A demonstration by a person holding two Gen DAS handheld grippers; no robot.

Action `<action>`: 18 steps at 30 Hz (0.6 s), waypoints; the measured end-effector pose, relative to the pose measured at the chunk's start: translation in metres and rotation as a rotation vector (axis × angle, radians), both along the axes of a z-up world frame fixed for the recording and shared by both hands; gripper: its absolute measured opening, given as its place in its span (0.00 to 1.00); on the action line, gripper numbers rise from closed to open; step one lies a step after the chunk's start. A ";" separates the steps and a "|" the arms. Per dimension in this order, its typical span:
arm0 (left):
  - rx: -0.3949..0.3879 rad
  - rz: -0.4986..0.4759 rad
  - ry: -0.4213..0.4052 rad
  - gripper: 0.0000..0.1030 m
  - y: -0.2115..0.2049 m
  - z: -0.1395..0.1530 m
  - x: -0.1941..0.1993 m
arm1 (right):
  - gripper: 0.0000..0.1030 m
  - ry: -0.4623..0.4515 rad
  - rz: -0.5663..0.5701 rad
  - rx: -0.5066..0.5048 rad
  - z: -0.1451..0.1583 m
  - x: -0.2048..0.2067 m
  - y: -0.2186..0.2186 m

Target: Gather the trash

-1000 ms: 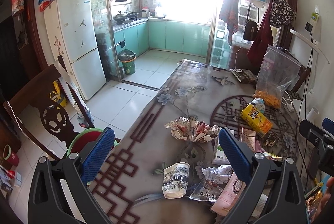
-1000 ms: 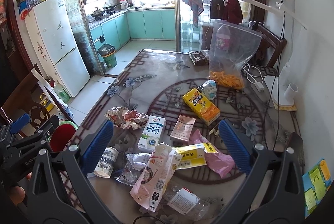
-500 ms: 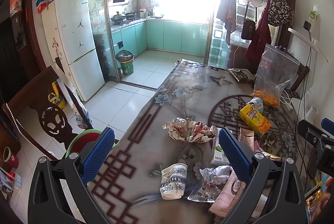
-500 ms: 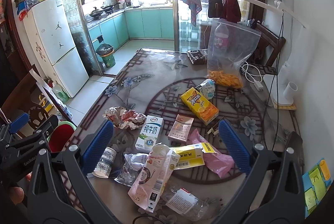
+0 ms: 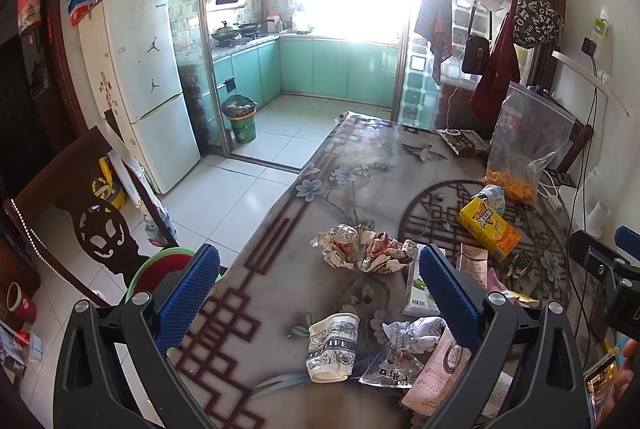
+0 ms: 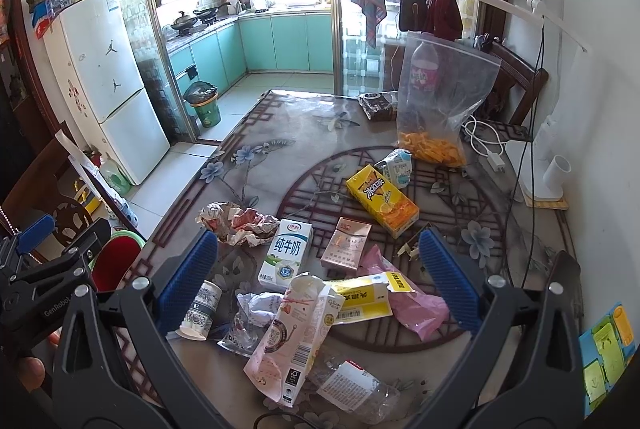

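Note:
Trash lies on the patterned table [image 5: 360,165]: a crumpled paper wad [image 5: 366,249] [image 6: 236,221], a paper cup [image 5: 330,347] [image 6: 200,311] on its side, a white milk carton [image 6: 286,253], a yellow drink carton [image 6: 382,201] [image 5: 488,229], a pink carton [image 6: 292,337], a pink plastic bag [image 6: 416,303], a flattened clear bottle [image 6: 356,385]. My left gripper [image 5: 316,297] is open and empty above the table's near left edge, over the cup. My right gripper [image 6: 316,281] is open and empty above the pile's near end.
A clear zip bag [image 6: 440,101] with orange snacks stands at the far right. A red and green bin [image 6: 116,257] [image 5: 160,265] sits on the floor left of the table beside a dark wooden chair [image 5: 60,205]. A white lamp base [image 6: 544,165] and cables lie at the right.
Both grippers have drifted slightly forward and down toward the pile; both stay open and empty. Nothing on the table has moved.

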State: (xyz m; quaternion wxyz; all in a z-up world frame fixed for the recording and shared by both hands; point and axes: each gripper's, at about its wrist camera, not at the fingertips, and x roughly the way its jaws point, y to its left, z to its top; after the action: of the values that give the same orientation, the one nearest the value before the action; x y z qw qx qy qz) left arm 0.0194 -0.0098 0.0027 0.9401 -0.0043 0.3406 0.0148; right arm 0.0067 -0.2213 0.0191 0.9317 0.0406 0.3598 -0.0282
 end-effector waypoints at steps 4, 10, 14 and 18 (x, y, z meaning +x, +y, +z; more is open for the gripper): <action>-0.006 -0.004 0.011 0.93 -0.001 -0.002 0.001 | 0.97 0.001 0.000 0.000 0.000 0.000 0.000; -0.055 -0.034 0.026 0.93 0.005 -0.010 0.006 | 0.97 0.007 -0.002 -0.012 -0.005 0.002 -0.004; -0.083 -0.072 0.039 0.93 0.011 -0.036 0.017 | 0.97 0.003 -0.006 -0.024 -0.012 0.001 -0.009; -0.105 -0.115 0.194 0.93 0.014 -0.087 0.026 | 0.97 0.003 0.000 0.002 -0.023 0.001 -0.017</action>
State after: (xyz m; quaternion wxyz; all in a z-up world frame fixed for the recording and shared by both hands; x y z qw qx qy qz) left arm 0.0458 0.0041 -0.0841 0.9006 -0.0323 0.4297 -0.0568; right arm 0.0079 -0.2383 -0.0039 0.9311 0.0413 0.3614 -0.0280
